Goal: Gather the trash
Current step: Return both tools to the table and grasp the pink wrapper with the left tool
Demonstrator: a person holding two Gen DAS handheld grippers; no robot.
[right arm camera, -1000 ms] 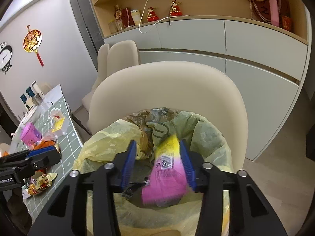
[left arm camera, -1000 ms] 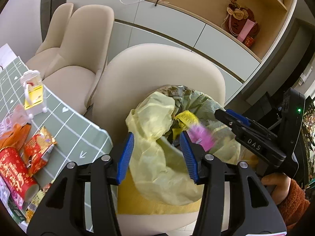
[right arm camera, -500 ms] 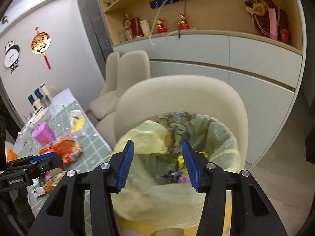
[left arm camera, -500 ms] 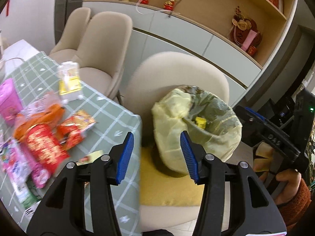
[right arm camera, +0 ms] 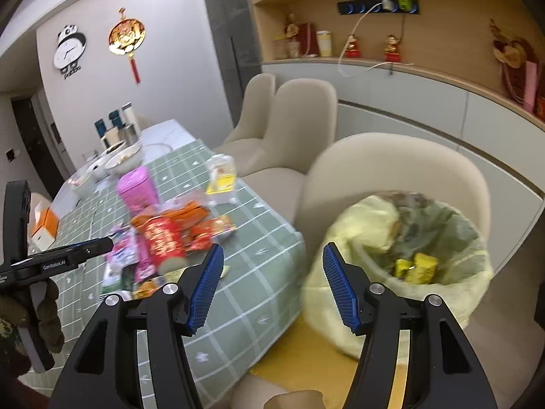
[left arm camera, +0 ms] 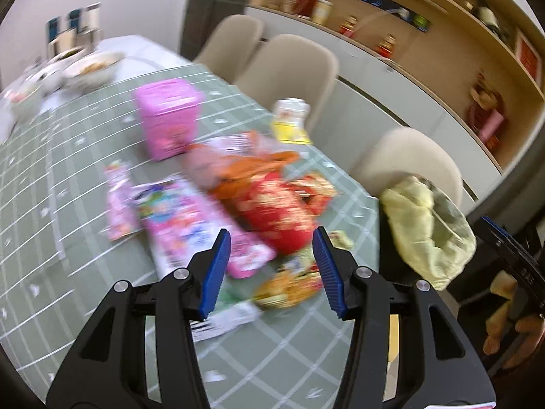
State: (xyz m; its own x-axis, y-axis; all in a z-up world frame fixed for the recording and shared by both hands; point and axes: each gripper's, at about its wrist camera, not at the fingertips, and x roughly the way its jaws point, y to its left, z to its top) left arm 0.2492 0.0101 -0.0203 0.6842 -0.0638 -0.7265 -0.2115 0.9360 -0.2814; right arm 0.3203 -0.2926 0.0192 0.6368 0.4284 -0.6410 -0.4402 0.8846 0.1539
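Now both tongs pointed at the litter on the green checked worktop [left arm camera: 51, 177], so the step in hand was, by my reading, choosing the next wrapper to carry to the bin bag [right arm camera: 402, 262]. To do it well, I would have taken one loose piece at the edge of the heap, such as the small snack packet [left arm camera: 289, 284] just ahead of the left tongs [left arm camera: 270, 269], rather than biting into the overlapping pile around the red tube [left arm camera: 279, 211] and the pink packet [left arm camera: 190, 228]. A flat wrapper wants one pad slid under its edge before closing.

The left tongs stood at a middling gap with nothing between the pads, tilted down over the near worktop edge. The right tongs [right arm camera: 272, 286] had just been opening and stood wide and empty, angled down between the worktop corner and the bag. The yellow bag sat on the cushion of a beige chair [right arm camera: 391, 167] beside the worktop, mouth open, with yellow wrappers [right arm camera: 415, 266] already inside. The left view was blurred, so finer labels could not be read.
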